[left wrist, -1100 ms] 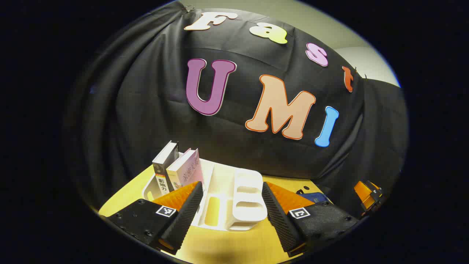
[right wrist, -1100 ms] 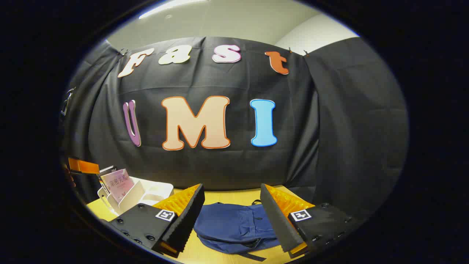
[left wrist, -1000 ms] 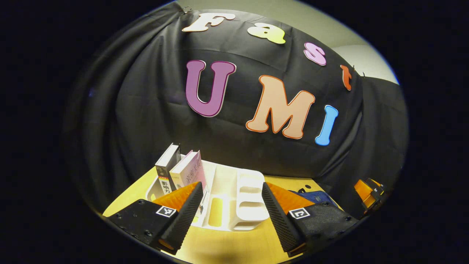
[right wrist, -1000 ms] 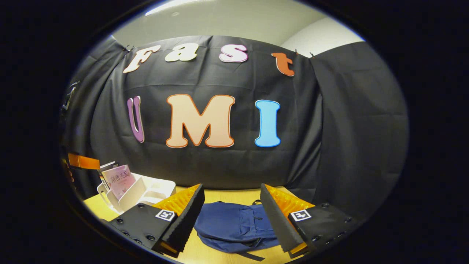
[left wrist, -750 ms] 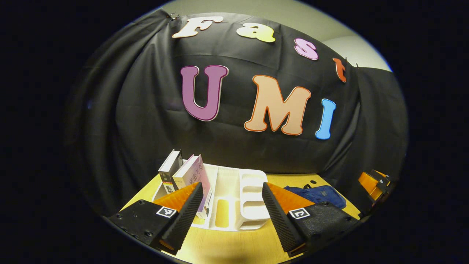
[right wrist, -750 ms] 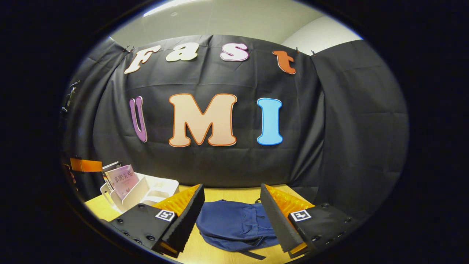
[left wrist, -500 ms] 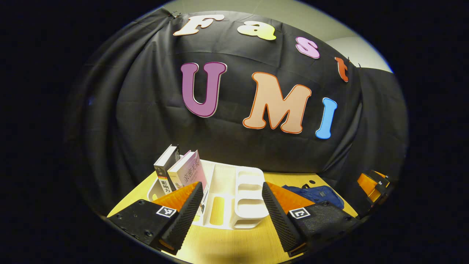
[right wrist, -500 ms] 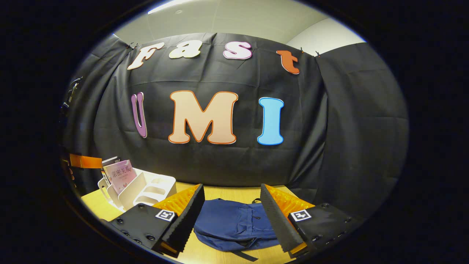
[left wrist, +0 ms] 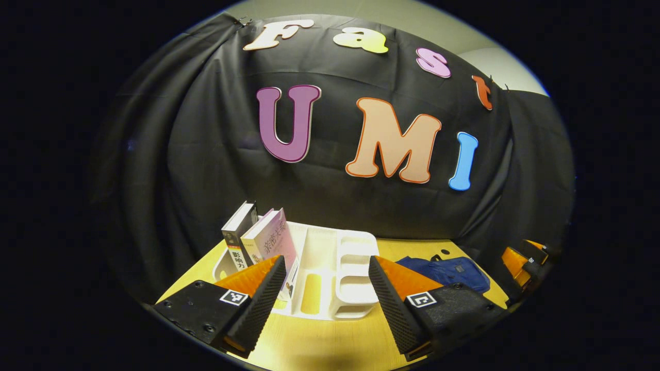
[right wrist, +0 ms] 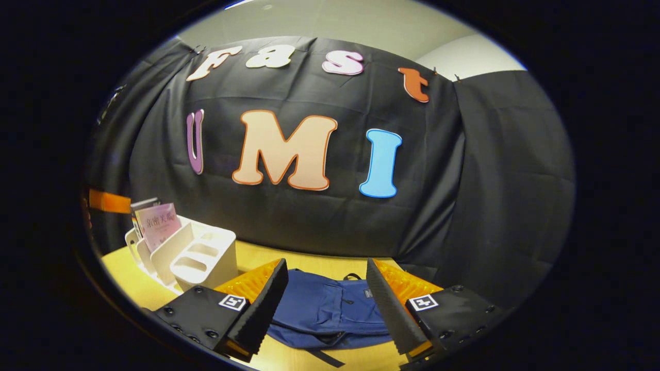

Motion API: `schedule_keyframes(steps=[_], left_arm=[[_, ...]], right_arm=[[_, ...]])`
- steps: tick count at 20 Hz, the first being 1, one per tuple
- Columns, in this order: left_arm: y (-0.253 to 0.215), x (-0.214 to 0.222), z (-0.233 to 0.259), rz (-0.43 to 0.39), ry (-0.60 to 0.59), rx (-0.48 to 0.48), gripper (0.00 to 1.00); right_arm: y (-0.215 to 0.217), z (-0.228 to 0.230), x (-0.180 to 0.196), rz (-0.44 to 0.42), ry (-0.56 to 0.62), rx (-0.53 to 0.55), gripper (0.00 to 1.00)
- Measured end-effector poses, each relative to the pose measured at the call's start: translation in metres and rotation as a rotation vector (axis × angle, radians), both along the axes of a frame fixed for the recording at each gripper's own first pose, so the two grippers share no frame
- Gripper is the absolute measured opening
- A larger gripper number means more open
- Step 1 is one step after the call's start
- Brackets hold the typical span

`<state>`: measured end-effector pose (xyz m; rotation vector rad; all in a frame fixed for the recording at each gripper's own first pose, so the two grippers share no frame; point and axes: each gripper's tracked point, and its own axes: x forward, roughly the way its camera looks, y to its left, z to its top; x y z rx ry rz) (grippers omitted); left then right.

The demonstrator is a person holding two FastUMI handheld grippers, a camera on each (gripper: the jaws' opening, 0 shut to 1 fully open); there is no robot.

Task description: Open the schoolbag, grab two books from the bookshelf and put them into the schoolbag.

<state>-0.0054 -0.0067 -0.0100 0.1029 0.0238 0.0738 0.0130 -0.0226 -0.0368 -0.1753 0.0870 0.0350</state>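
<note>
In the left gripper view, the left gripper hangs over the yellow wooden table, its two fingers spread wide with nothing between them. Just past the fingertips stands the white bookshelf, an open plastic organizer with several compartments. Two books lean in its left end: a pink-covered book and, behind it, a dark-spined book, both tilted. Off to the right, the blue schoolbag lies flat on the table, well apart from the bookshelf. At the far right edge an orange and black piece of the right gripper peeks in.

Over in the right gripper view, the right gripper is also wide open and empty, poised above the schoolbag, which lies flat, its zipper looking closed. The bookshelf sits to the left with the pink-covered book in it. Black cloth walls close the booth behind, and a pale ceiling shows above.
</note>
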Motion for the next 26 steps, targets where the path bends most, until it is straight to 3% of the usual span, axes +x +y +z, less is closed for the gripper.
schedule_keyframes(steps=[5, 7, 8, 11, 12, 14, 15, 16, 21, 22, 23, 24, 26], left_arm=[[0.019, -0.003, 0.003, 0.030, 0.004, 0.015, 0.92], [0.028, -0.006, 0.003, 0.044, 0.003, 0.018, 0.95], [0.032, -0.006, 0.004, 0.050, 0.003, 0.020, 0.95], [0.051, -0.009, 0.006, 0.084, 0.008, 0.051, 0.95], [0.057, -0.009, 0.006, 0.097, 0.009, 0.065, 0.95], [0.067, -0.010, 0.002, 0.110, 0.023, 0.078, 0.95], [0.071, -0.011, 0.000, 0.114, 0.031, 0.077, 0.95], [0.075, -0.010, -0.001, 0.118, 0.036, 0.074, 0.95], [0.097, -0.009, -0.006, 0.140, 0.054, 0.060, 0.95], [0.101, -0.008, -0.007, 0.145, 0.059, 0.061, 0.95], [0.105, -0.007, -0.007, 0.150, 0.063, 0.063, 0.95], [0.110, -0.008, -0.009, 0.156, 0.067, 0.064, 0.95], [0.117, -0.006, -0.010, 0.165, 0.077, 0.064, 0.95]], right_arm=[[0.010, -0.036, 0.000, 0.009, 0.032, -0.155, 0.95], [0.013, -0.050, 0.002, 0.007, 0.033, -0.232, 0.95], [0.016, -0.058, 0.003, 0.004, 0.034, -0.274, 1.00], [0.020, -0.079, 0.004, -0.015, 0.039, -0.441, 0.97], [0.022, -0.086, 0.006, -0.015, 0.037, -0.499, 0.92], [0.032, -0.100, 0.005, 0.006, 0.038, -0.589, 0.92], [0.037, -0.108, 0.006, 0.024, 0.044, -0.621, 0.98], [0.043, -0.117, 0.007, 0.042, 0.053, -0.647, 0.91], [0.056, -0.153, 0.012, 0.083, 0.067, -0.827, 0.89], [0.058, -0.160, 0.013, 0.093, 0.069, -0.863, 1.00], [0.059, -0.168, 0.014, 0.107, 0.075, -0.891, 0.89], [0.061, -0.175, 0.014, 0.120, 0.084, -0.915, 0.96], [0.063, -0.185, 0.017, 0.138, 0.098, -0.964, 0.91]])
